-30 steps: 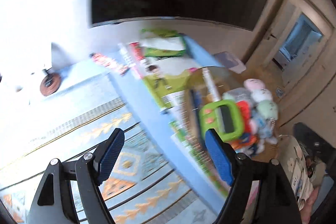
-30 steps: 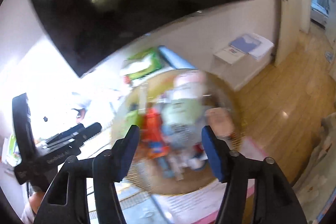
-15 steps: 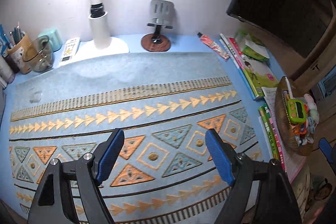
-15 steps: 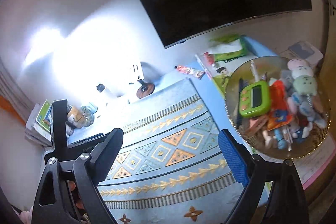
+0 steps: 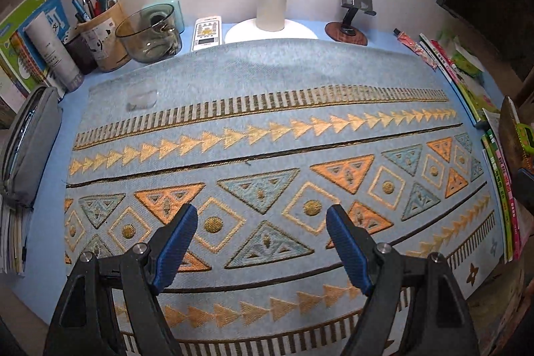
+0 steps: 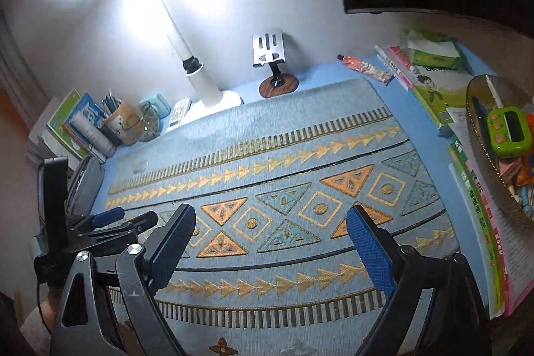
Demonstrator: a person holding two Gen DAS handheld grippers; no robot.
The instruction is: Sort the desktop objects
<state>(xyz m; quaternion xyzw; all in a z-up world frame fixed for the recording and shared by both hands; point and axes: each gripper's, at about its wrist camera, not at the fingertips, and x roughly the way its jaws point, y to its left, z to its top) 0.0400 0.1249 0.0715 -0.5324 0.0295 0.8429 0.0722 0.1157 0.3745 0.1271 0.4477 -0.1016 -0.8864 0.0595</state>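
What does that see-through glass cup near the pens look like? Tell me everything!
The clear, grey-tinted glass mug stands upright at the back left of the blue desk, just off the patterned mat. It is wide and round, with an open rim and thick walls, and it looks empty. A beige pen holder full of pens sits close on its left, a white remote control lies to its right, and a pale mint container stands behind it. Whether they touch it is unclear.

Desktop objects, sorted: round woven basket at the surface's right edge, holding a green timer, a white pen and small colourful toys, resting on stacked books.
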